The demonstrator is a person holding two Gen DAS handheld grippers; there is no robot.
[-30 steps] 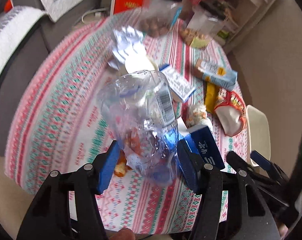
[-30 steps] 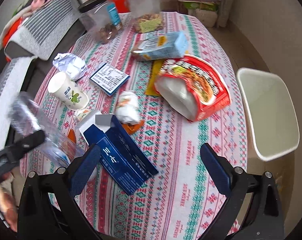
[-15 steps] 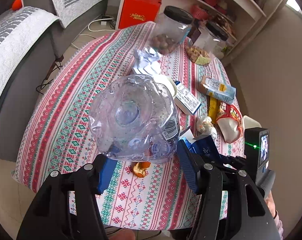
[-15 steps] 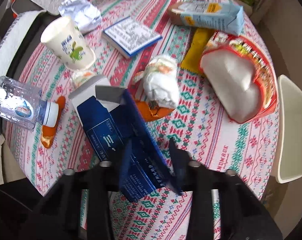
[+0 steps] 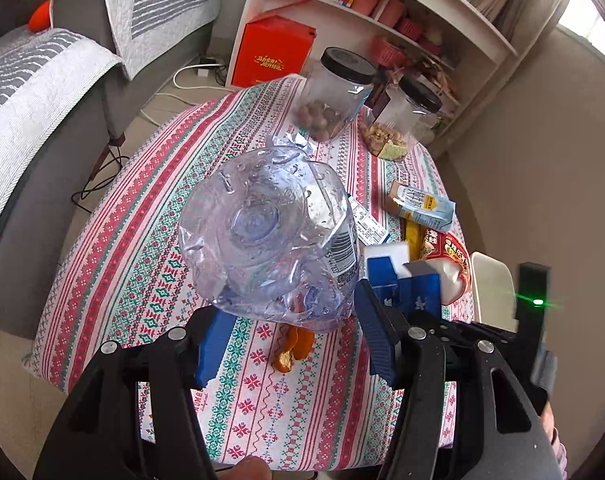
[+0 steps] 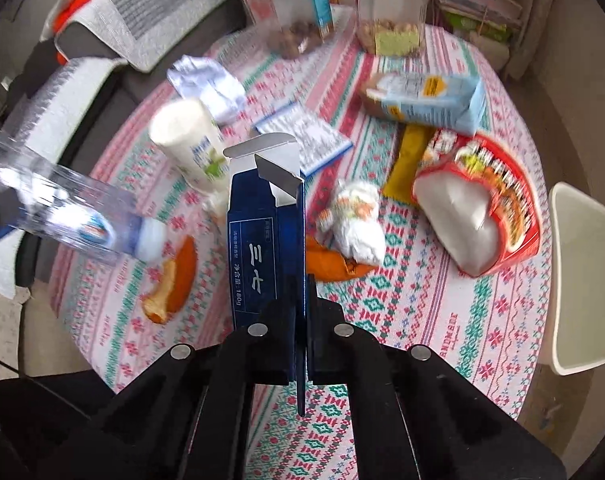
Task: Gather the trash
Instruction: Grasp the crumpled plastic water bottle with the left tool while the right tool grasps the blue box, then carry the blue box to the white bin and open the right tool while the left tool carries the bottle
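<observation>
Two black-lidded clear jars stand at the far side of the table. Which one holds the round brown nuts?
The nut jar, the one nearer the sofa; the other jar, towards the shelf, holds pale, greenish snack pieces instead.

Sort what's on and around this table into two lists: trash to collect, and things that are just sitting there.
Trash to collect:
- crushed clear plastic bottle, in the left gripper
- flattened dark blue carton, in the right gripper
- orange peel
- red instant-noodle bowl
- light blue drink carton
- white paper cup

Just sitting there:
- two black-lidded clear jars
- orange box
</observation>
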